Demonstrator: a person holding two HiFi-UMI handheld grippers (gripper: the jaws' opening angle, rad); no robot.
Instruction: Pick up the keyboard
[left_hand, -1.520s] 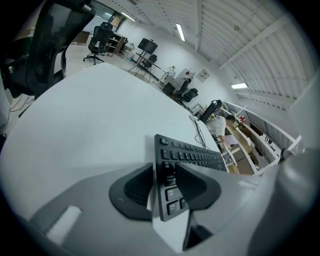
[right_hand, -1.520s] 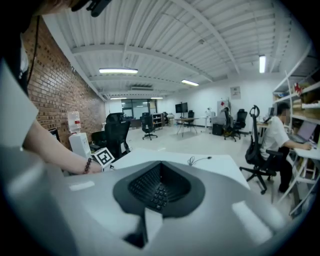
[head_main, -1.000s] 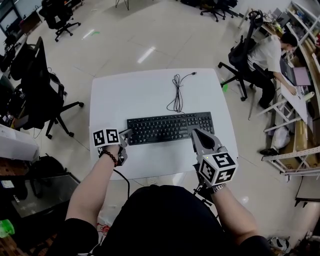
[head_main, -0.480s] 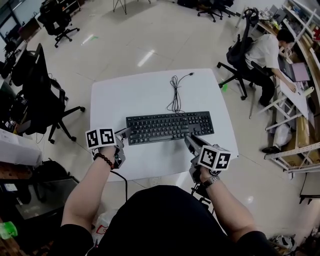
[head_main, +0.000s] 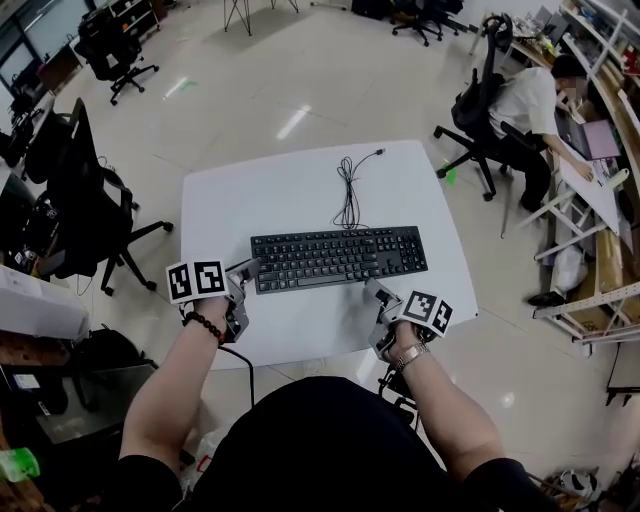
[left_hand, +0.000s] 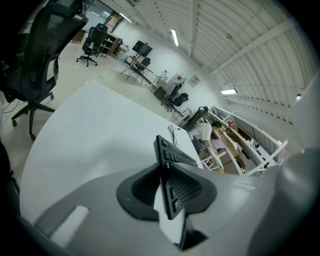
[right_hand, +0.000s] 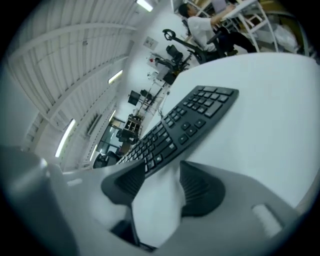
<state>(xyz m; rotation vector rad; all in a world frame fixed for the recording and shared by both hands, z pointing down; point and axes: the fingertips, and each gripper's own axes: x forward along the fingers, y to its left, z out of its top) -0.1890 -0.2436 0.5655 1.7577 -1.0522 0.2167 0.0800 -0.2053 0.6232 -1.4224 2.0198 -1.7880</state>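
While the left gripper (head_main: 248, 270) closes its jaws on the left end of the keyboard (head_main: 340, 257), the right gripper (head_main: 377, 296) is spreading its jaws wide with only bare table (head_main: 290, 190) between them, just below the keyboard's right half at centre frame. Judged purpose: one end is pinched first so the long board can be levered up, and the right jaws widen to admit the near edge. Head view shows the full layout, including the cable (head_main: 348, 190) trailing toward upper centre, but not pad contact. Left gripper view shows the board edge-on between both ribbed pads; right gripper view shows the key rows lying just beyond empty tips
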